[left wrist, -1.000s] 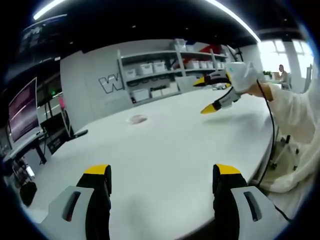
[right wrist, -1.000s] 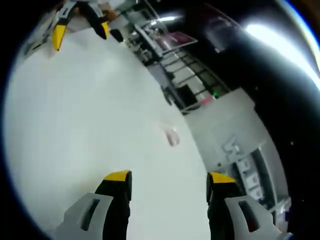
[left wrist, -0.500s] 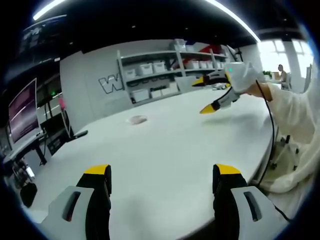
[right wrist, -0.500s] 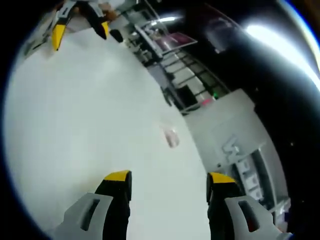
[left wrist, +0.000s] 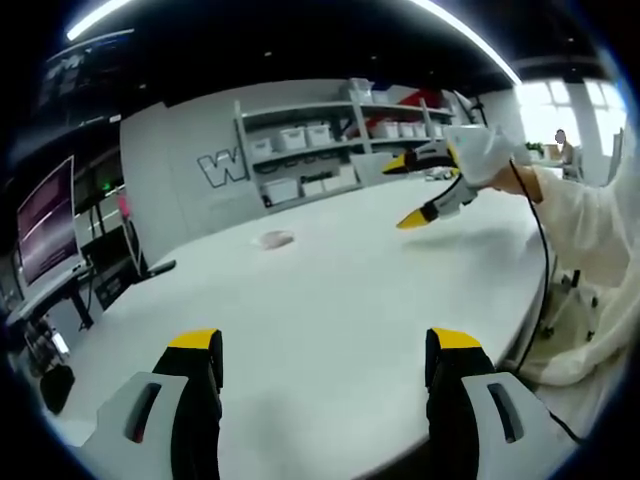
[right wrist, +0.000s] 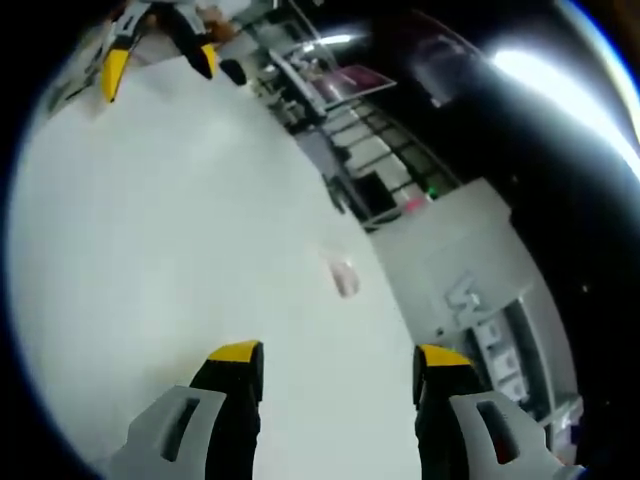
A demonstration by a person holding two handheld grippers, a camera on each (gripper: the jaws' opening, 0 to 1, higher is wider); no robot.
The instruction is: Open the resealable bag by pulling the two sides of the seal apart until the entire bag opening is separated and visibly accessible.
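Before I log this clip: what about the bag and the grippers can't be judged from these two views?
- Resealable bag, left gripper view: too small and far off on the white table to tell whether the seal is shut.
- Same bag, right gripper view: blurred; contents unreadable.
- Left gripper, right gripper view: body cut off by the top edge.
- Right gripper, left gripper view: rear hidden by the person's gloved hand.

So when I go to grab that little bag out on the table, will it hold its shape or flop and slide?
The bag looks small, thin and translucent, lying low on the white table, so probably floppy and light. The tabletop looks smooth, so it may slide if nudged. Both tongs, left and right, are open and far off.
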